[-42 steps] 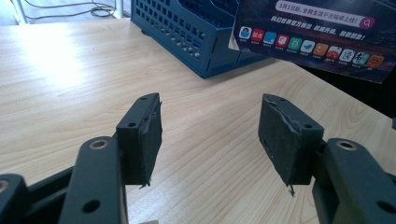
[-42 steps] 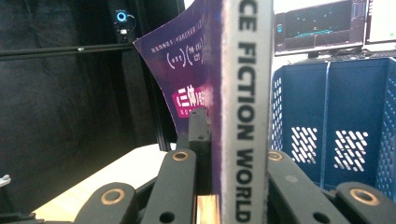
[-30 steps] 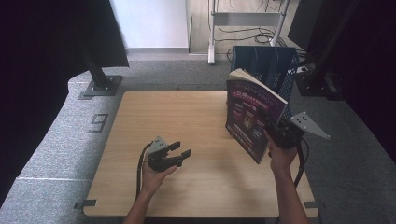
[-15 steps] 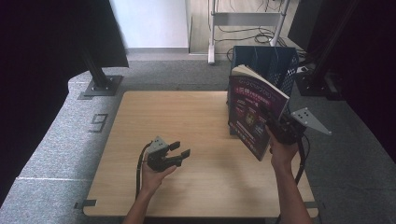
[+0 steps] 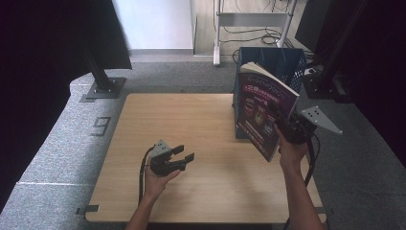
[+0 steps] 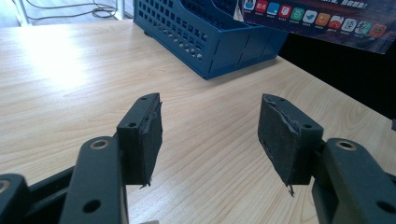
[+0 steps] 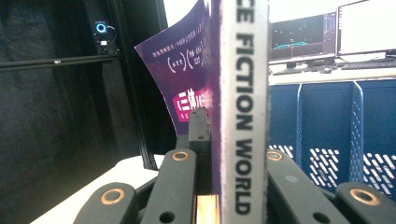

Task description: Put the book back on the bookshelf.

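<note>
A light wooden table (image 5: 210,120) fills the middle of the high view, standing on grey carpet (image 5: 62,143). Dark curtains (image 5: 43,57) close off the upper left and the right edge, a black stand foot (image 5: 103,86) sits on the carpet at upper left, and a white wall (image 5: 153,24) and a metal frame (image 5: 253,19) with cables lie at the top centre. A number plate (image 5: 100,126) marks the carpet left of the table.

A blue crate (image 5: 282,67) stands at the table's upper right corner. The right gripper (image 5: 289,129), at the right of the frame, is clamped on the spine of a purple magazine (image 5: 261,112), holding it upright above the table just in front of the crate. In the right gripper view the spine (image 7: 243,116) reads "FICTION WORLD" between the jaws, with monitors (image 7: 327,32) on a desk at upper right.

The left gripper (image 5: 179,158) rests low on the table at lower left centre, jaws apart with nothing between them; its pads (image 6: 144,135) frame bare wood in the left gripper view
</note>
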`<state>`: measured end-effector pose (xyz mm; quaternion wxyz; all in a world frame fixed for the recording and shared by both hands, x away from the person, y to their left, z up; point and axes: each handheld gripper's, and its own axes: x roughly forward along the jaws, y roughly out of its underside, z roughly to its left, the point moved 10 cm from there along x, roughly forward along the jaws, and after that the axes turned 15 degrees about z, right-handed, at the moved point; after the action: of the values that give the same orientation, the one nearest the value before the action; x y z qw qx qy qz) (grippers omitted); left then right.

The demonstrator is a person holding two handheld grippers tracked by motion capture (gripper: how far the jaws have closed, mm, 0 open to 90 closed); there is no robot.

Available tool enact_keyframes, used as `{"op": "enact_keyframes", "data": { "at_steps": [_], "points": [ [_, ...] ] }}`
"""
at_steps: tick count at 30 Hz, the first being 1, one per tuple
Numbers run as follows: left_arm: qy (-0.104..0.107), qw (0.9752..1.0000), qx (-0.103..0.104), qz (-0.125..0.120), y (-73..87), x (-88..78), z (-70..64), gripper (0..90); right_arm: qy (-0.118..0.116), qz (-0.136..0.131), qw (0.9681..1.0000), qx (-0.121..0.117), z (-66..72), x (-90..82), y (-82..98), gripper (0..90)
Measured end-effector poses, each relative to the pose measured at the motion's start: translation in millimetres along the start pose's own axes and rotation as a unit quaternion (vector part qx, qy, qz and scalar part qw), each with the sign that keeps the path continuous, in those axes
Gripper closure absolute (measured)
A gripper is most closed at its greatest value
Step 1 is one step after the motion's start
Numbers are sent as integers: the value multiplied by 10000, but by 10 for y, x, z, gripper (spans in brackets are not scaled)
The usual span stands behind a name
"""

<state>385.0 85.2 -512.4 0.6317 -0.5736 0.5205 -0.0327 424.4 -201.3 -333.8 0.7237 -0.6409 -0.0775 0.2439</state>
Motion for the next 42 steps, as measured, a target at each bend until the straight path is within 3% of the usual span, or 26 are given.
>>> {"op": "enact_keyframes", "data": {
  "at_steps": [29, 42],
  "points": [
    [2, 10000, -53, 4, 15, -5, 17, 403, 394, 82, 9992, 21, -203, 156, -65, 816],
    [3, 9999, -85, -65, 2, -38, 29, 405, 515, 107, 9986, 8, -227, 266, -66, 816]
  ]
}}
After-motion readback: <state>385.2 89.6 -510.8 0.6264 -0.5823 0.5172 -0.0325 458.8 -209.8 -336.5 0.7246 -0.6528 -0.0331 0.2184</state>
